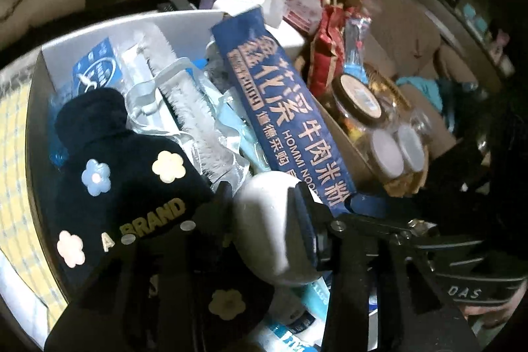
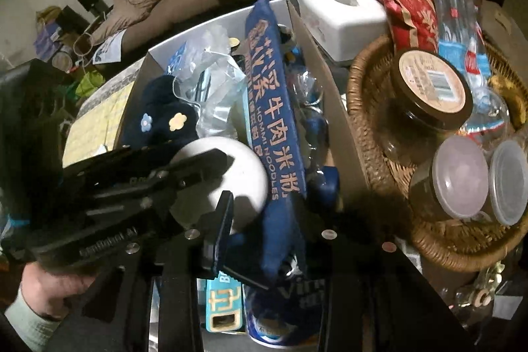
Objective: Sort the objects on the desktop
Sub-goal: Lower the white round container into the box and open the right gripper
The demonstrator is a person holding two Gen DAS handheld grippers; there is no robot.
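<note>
Clamping a smooth white rounded object (image 1: 267, 230), the left gripper (image 1: 264, 203) has a finger against each of its sides; in the right wrist view the same object (image 2: 227, 174) sits between those black fingers (image 2: 204, 164), just above the near end of the grey cardboard box (image 1: 109, 28). That pinch across the widest part probably serves to keep the slippery shell from rolling out while it is carried over the clutter.

The box is packed: a navy knitted hat with flower patches (image 1: 118, 167) lies against its left wall, crinkled clear plastic packets (image 1: 194, 108) fill the middle, and a long blue noodle packet with pale lettering (image 1: 280, 108) leans along the right wall, its far end poking over the far rim, most likely because it is too long to lie flat.

The right gripper (image 2: 264, 207) straddles the near end of that noodle packet (image 2: 274, 127), one finger on either side; whether it actually presses the packet I cannot tell.

Outside the box's right wall stands a woven wicker basket (image 2: 373, 134) holding a brown-lidded glass jar (image 2: 432, 81) and two small tubs with translucent lids (image 2: 462, 177), apparently a separate group for food. A white tissue box (image 2: 340, 12) stands beyond the box's far right corner.
</note>
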